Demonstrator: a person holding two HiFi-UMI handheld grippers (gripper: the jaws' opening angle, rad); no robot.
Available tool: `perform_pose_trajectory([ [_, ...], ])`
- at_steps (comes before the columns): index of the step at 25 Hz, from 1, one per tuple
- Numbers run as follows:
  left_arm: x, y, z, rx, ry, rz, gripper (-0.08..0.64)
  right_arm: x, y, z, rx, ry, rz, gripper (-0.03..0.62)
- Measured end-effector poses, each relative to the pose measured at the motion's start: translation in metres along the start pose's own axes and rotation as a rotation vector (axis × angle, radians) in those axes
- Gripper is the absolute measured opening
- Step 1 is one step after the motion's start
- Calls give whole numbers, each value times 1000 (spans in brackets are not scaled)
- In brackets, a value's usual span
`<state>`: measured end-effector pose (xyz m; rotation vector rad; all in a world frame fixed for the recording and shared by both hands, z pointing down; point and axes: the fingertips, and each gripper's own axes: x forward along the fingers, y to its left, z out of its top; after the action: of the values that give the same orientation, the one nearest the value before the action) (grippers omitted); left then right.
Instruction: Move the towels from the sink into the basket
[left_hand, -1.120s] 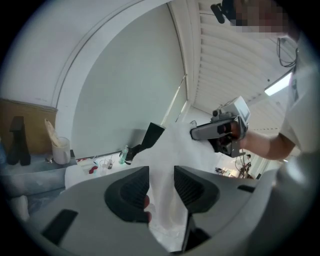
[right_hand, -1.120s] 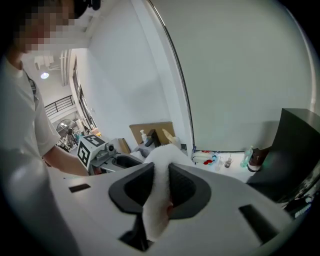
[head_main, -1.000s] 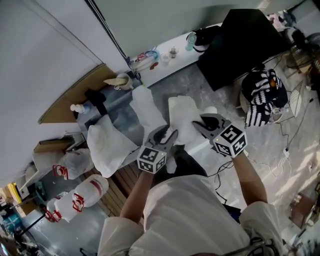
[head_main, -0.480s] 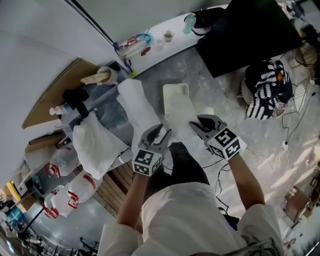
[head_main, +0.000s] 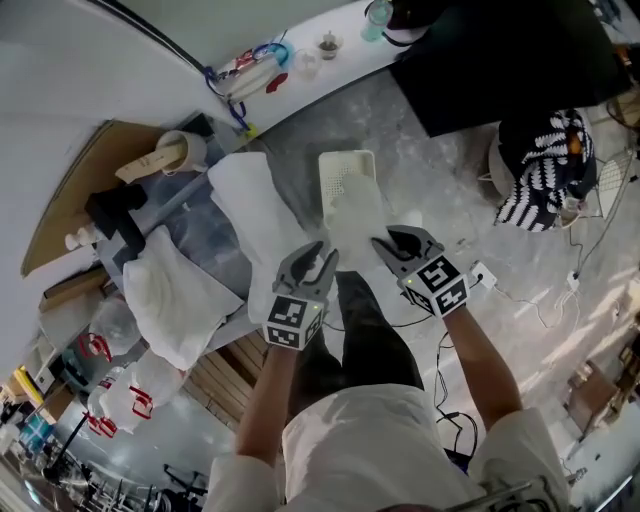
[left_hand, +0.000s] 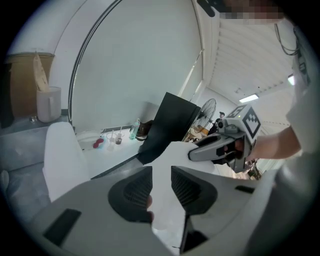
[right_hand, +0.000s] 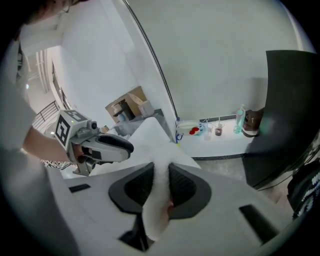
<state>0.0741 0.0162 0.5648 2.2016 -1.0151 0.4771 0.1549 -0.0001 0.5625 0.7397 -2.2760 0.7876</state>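
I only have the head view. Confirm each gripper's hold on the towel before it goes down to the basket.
Observer: Right gripper view: the right gripper is clamped on the towel, with a fold hanging out beneath its jaws.
Operator: Now the left.
Observer: Left gripper view: the left gripper has the towel filling the whole gap between its jaws, which have just been closing.
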Motion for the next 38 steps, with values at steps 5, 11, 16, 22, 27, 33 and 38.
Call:
perform_pose_trajectory([
  [5, 41, 7, -22, -17, 37, 30, 103, 34, -26, -32, 16, 14, -2, 80],
  [11, 87, 12, -28, -122, 56, 113, 98, 72, -57, -66, 18, 38, -7, 80],
  [16, 113, 11, -59, -155, 39, 169, 98, 97, -73, -97, 18, 62, 1, 80],
  [22, 147, 19, -107, -173, 51, 269, 98, 127, -96, -125, 26, 74, 3, 80],
  [27, 177, 32, -142, -176, 52, 300, 98, 156, -111, -156, 24, 110, 8, 80],
  [33, 202, 69, -183, -263, 49, 370, 98, 199, -131, -190, 81, 98, -11, 80],
  [38, 220, 90, -225, -353, 75, 412, 98, 234, -151, -225, 131, 108, -25, 78],
])
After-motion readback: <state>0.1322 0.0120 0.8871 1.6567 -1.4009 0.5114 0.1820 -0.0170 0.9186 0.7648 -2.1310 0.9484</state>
